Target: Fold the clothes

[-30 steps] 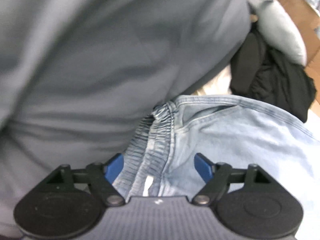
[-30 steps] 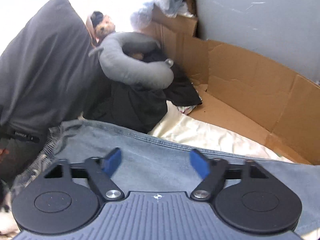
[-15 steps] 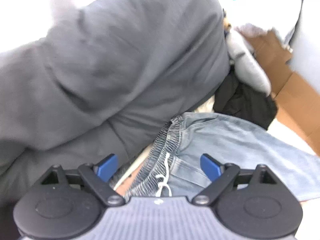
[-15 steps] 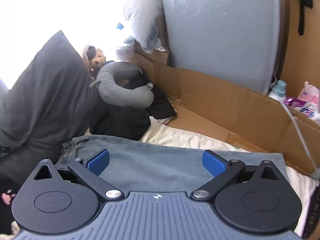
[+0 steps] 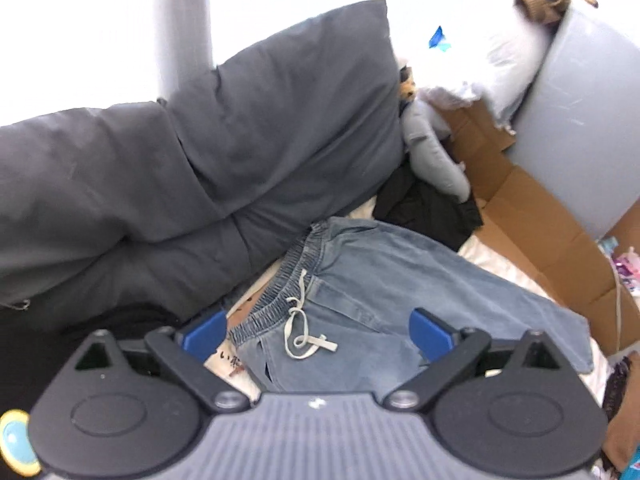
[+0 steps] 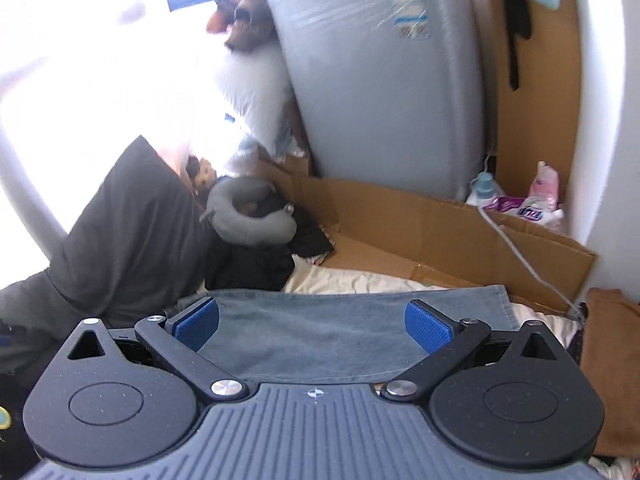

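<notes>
Left wrist view: the left gripper [image 5: 316,334] is hanging above the denim trousers [image 5: 400,292], its jaws opening wide with nothing pinched between the blue pads [image 5: 430,334]. The trousers are lying flat on the cream sheet [image 5: 492,258] below and ahead of the gripper. The elastic waistband [image 5: 280,288] and the white drawstring [image 5: 300,328] are sitting between the pads in the picture, clear of them. The grey pillows [image 5: 240,152] are leaning just beyond the waistband, and a black garment [image 5: 424,208] is lying at the trousers' far edge.

Right wrist view: the right gripper [image 6: 312,326] is standing fully spread and is holding nothing. The denim trousers [image 6: 320,324] are stretching flat across the gap between its blue pads [image 6: 426,326], below them and not touching. Beyond the trousers, the grey neck pillow [image 6: 248,220] is resting on the black garment [image 6: 256,264], and cardboard [image 6: 420,220] is lining the far side.
</notes>
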Demonstrator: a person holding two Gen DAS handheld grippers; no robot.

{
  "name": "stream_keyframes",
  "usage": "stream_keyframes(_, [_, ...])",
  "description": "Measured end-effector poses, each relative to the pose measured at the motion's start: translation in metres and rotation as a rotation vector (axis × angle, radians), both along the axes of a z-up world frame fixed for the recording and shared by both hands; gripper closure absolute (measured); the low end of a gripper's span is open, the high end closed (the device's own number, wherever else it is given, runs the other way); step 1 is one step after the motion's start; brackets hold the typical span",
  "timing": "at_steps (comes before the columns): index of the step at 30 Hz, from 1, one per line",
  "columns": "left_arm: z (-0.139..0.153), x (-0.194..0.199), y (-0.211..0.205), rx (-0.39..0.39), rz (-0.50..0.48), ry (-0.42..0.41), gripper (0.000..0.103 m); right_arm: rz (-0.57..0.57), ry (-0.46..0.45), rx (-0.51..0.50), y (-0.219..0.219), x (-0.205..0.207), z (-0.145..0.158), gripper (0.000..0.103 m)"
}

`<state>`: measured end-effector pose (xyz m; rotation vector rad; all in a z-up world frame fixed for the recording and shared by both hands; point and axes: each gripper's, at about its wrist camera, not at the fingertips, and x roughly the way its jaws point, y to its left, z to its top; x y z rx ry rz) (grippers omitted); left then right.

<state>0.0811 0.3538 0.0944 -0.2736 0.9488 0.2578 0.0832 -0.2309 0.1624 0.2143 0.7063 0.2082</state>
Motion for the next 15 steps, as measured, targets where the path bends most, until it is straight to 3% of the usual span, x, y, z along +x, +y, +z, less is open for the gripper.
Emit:
stream_keyframes(7, [0.036, -0.047, -0.001, -0.024, 0.026, -0.048, 0.003, -0.068, -0.035, 0.037, -0.027, -0.058, 0.037, 0.001])
stream_keyframes(15, [0.062, -0.076, 0.016, -0.008, 0.029, -0.079, 0.001, -0.152, -0.054, 0.079, -0.039, -0.102, 0.036, 0.001])
